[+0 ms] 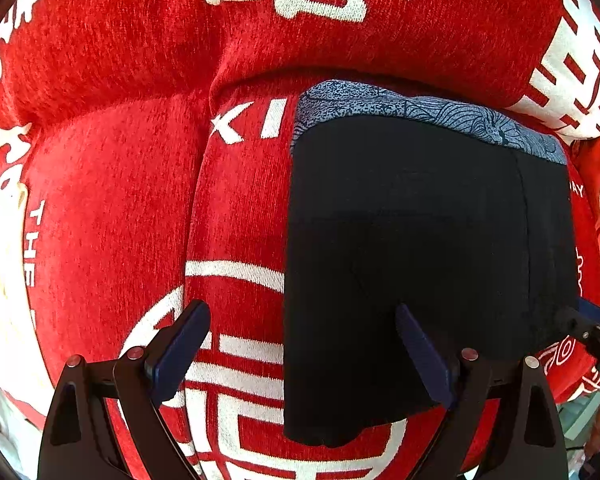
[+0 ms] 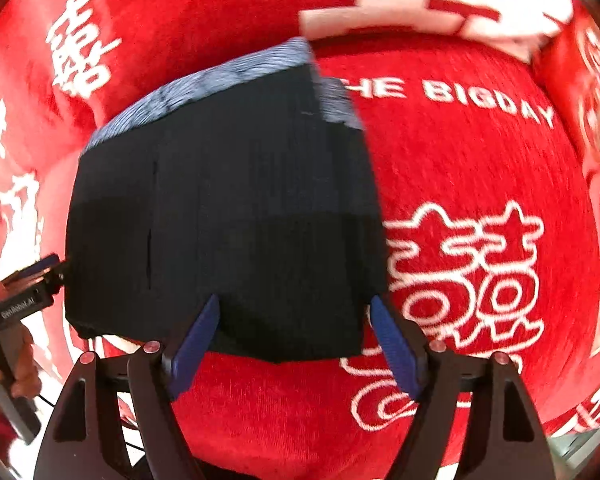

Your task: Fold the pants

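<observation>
The folded pants (image 1: 412, 248) are seen lying flat as a dark block on a red cushion (image 1: 112, 220) of a sofa printed with white characters, the patterned blue waistband (image 1: 420, 108) turned toward the cushion's far edge. The left gripper (image 1: 300, 356) is held pointing down over the near hem, its fingers (image 1: 180, 348) spread wide and empty, one over bare cushion, the other over the cloth. The right gripper (image 2: 296, 340) is likewise held with fingers (image 2: 392, 344) parted astride the near right corner, nothing pinched between them. A risk is judged to remain: if either tool is drawn back low, a fingertip could be caught in the top layer and the fold dragged open. The soft, rounded cushion could also let the stack be tipped toward its near edge if nudged.
</observation>
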{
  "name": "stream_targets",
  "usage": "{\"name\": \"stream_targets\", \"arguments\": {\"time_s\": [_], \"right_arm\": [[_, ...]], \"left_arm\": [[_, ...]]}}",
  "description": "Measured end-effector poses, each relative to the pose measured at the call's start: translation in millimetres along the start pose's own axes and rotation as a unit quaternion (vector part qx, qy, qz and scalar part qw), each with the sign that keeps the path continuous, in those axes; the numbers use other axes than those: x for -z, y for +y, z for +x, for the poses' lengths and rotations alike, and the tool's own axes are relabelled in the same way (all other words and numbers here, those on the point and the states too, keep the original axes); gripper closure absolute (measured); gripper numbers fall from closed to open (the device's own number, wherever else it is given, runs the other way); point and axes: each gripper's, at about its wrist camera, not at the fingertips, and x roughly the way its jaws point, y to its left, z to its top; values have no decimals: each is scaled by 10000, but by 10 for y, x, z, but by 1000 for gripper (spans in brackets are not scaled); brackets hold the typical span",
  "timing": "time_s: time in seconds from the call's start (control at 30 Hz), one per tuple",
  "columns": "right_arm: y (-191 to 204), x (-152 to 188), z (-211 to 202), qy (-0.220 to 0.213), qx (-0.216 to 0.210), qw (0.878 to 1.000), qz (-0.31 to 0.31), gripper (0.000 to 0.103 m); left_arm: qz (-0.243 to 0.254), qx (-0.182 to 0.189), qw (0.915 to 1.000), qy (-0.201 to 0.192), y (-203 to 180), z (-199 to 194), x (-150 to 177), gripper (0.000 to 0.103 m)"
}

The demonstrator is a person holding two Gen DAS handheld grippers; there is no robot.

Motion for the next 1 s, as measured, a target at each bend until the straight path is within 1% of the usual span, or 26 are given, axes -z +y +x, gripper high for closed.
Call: {"name": "stream_targets", "arguments": {"time_s": [0.17, 0.37, 0.43, 0.5, 0.57, 0.63, 0.77, 0.87, 1.0], "right_arm": [[-226, 10, -35, 61, -324, 9988, 352, 22], [-305, -16, -61, 103, -427, 9981, 424, 22], [-360, -16, -79, 96, -465, 9977, 477, 22], [-458, -105, -119, 58, -575, 9969, 541, 22], [-537, -123, -149, 35, -665, 9958, 628, 22], [-618, -232, -138, 43, -727, 9946, 740, 22], [-770, -409, -143, 3, -948, 9912, 928, 22], [-828, -438, -130, 8, -1084, 9904, 855, 22], [-824, -608, -21, 83, -1337, 9882, 748, 22]], "left_arm": [[-94, -19, 9999, 54, 1, 12, -8, 9], [-76, -99, 9999, 45, -21, 16, -25, 9], [-72, 35, 10000, -54, -28, -38, -26, 9], [55, 209, 9996, -154, -69, -85, -27, 9], [253, 199, 9994, -151, -140, -86, -23, 9], [359, 160, 9992, -91, -199, -59, -30, 9], [327, 219, 9992, -76, -227, -64, -105, 9], [207, 323, 9992, -151, -158, -103, -207, 9], [175, 475, 9985, -187, -59, -121, -343, 9]]}}
